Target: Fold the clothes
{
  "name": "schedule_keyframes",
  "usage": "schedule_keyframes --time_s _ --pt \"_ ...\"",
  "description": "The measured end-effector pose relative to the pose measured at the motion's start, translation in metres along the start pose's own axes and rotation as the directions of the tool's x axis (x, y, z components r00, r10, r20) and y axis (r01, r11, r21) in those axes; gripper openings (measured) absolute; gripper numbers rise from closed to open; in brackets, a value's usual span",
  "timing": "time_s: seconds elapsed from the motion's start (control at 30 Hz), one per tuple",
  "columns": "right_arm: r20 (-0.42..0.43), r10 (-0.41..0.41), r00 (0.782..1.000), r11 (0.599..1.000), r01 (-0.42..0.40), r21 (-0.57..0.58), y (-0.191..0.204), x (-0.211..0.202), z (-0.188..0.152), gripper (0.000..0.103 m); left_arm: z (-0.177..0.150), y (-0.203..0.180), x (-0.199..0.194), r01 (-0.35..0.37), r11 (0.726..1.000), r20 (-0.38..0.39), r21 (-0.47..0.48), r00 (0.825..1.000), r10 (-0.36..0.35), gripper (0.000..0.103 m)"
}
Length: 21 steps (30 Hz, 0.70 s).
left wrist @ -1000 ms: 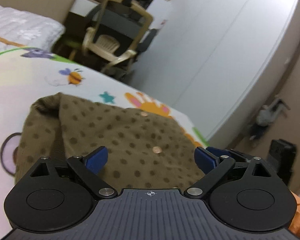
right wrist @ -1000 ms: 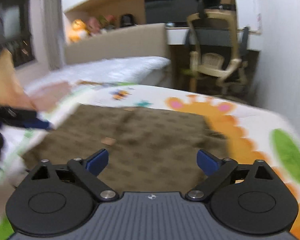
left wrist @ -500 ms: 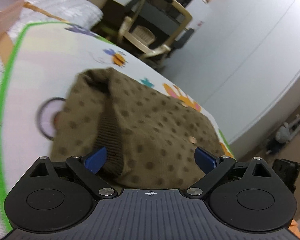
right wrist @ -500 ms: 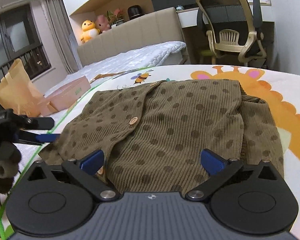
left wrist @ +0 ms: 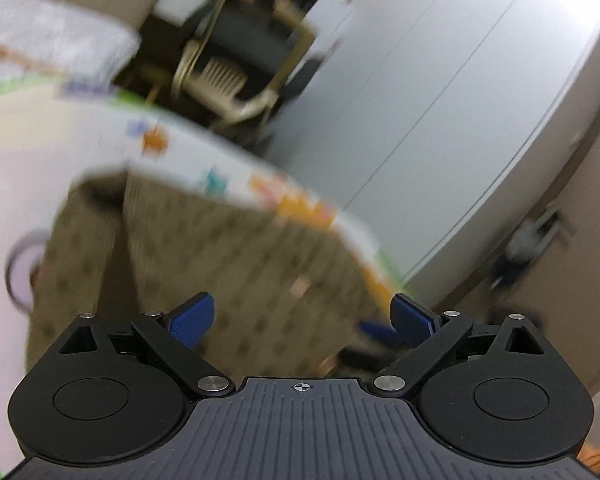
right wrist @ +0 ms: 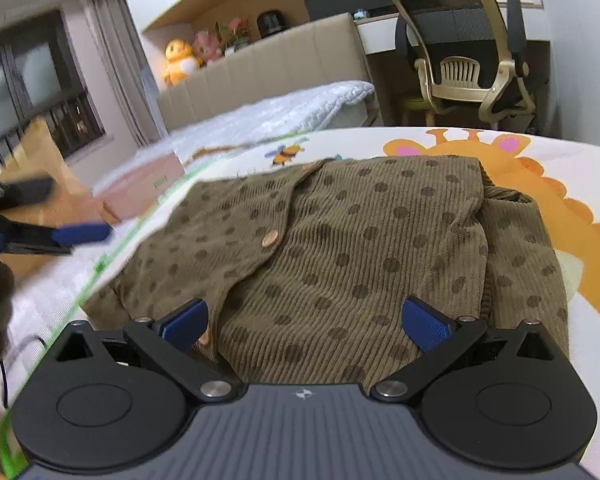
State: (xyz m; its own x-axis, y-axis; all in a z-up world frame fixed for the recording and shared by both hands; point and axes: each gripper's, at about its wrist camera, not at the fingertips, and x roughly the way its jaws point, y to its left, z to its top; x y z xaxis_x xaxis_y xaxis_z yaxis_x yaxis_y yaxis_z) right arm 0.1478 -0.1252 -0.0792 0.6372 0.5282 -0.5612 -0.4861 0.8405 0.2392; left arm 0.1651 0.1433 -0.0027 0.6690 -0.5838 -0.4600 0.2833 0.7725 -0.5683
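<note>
Left wrist view: the picture is blurred. The left gripper (left wrist: 302, 316) is spread wide and holds nothing. The cardigan (left wrist: 228, 268) lies straight ahead of it and just below, on the mat (left wrist: 60, 152), running away from the fingers toward the mat's far edge. A folded-in flap runs along the cardigan's left side. At the lower right a dark shape with a blue tip sits close to the cardigan's near right corner; it is probably the other gripper, though the blur leaves that unsure.

Right wrist view: the right gripper (right wrist: 305, 322) is also wide and empty, poised over the cardigan's (right wrist: 340, 248) near hem. The cardigan's long axis points away from this gripper, toward the chair (right wrist: 468, 52) beyond the mat's (right wrist: 580, 344) far edge, with the button (right wrist: 269, 237) line slanting up its left half. A sleeve is folded in along the right side. The left gripper (right wrist: 82, 234) is out at the far left, off the mat's green edge and apart from the cloth. By my judgement the right gripper is the nearer to the hem, so the next fold would likely go from hem toward collar.
</note>
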Motion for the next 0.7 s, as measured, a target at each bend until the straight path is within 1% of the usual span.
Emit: schedule_keyframes --time_s 0.03,0.07,0.1,0.13,0.17,0.23,0.3,0.33,0.4,0.43,0.47,0.53,0.57,0.63,0.67,0.7 --pt "-0.026 -0.024 0.999 0.998 0.022 -0.057 0.007 0.002 0.000 0.103 -0.005 0.004 0.010 -0.047 0.999 -0.033 0.004 0.998 0.047 0.098" --pt "-0.051 -0.050 0.997 0.992 0.044 -0.118 0.014 0.004 -0.001 0.103 -0.008 0.006 0.019 -0.110 0.994 -0.054 0.026 0.992 0.111 0.098" --pt "-0.071 -0.094 0.993 0.978 0.079 -0.191 0.023 0.007 -0.004 0.103 -0.012 0.009 0.027 -0.172 0.984 -0.073 0.051 0.982 0.176 0.098" --pt "-0.087 -0.141 0.986 0.957 0.114 -0.266 0.032 0.010 -0.007 0.103 -0.014 0.006 0.028 -0.185 0.979 -0.067 0.080 0.979 0.190 0.098" --pt "-0.080 -0.165 0.983 0.947 0.135 -0.291 0.037 0.011 -0.008 0.103 -0.015 0.003 0.030 -0.196 0.974 -0.060 0.109 0.977 0.203 0.098" --pt "-0.091 -0.182 0.979 0.951 0.151 -0.272 0.038 0.014 -0.005 0.103 -0.018 -0.002 0.032 -0.218 0.964 -0.050 0.155 0.972 0.228 0.098" --pt "-0.090 -0.182 0.979 0.956 0.155 -0.249 0.038 0.013 -0.004 0.103 -0.022 -0.007 0.035 -0.239 0.948 -0.044 0.209 0.966 0.253 0.098" --pt "-0.086 -0.155 0.984 0.963 0.131 -0.234 0.038 0.007 -0.003 0.103 -0.024 -0.011 0.036 -0.248 0.940 -0.041 0.236 0.963 0.265 0.098" --pt "-0.057 -0.062 0.996 0.983 0.051 -0.175 0.036 -0.009 0.002 0.103 -0.031 -0.016 0.037 -0.262 0.923 -0.034 0.283 0.959 0.282 0.098" --pt "-0.040 -0.015 0.999 0.989 0.009 -0.145 0.035 -0.018 0.004 0.103 -0.033 -0.018 0.037 -0.265 0.917 -0.029 0.297 0.958 0.286 0.099" --pt "-0.024 -0.016 1.000 0.991 0.012 -0.131 0.035 -0.021 0.008 0.103 -0.035 -0.019 0.038 -0.268 0.913 -0.022 0.306 0.957 0.289 0.099" --pt "-0.011 -0.087 0.996 0.985 0.084 -0.150 0.034 -0.016 0.016 0.103 -0.037 -0.018 0.040 -0.268 0.915 -0.018 0.303 0.958 0.287 0.102" --pt "-0.020 -0.123 0.992 0.979 0.118 -0.168 0.033 -0.008 0.019 0.103 -0.036 -0.019 0.041 -0.269 0.916 -0.017 0.298 0.958 0.287 0.103" --pt "-0.076 -0.229 0.971 0.952 0.207 -0.228 0.031 0.018 0.019 0.103 -0.037 -0.021 0.042 -0.275 0.913 -0.017 0.302 0.956 0.294 0.103" --pt "-0.090 -0.291 0.953 0.928 0.258 -0.268 0.029 0.029 0.017 0.103 -0.038 -0.021 0.042 -0.276 0.911 -0.017 0.308 0.955 0.295 0.103" --pt "-0.089 -0.296 0.951 0.928 0.264 -0.263 0.029 0.032 0.017 0.103 -0.038 -0.022 0.041 -0.274 0.910 -0.017 0.310 0.956 0.294 0.103"
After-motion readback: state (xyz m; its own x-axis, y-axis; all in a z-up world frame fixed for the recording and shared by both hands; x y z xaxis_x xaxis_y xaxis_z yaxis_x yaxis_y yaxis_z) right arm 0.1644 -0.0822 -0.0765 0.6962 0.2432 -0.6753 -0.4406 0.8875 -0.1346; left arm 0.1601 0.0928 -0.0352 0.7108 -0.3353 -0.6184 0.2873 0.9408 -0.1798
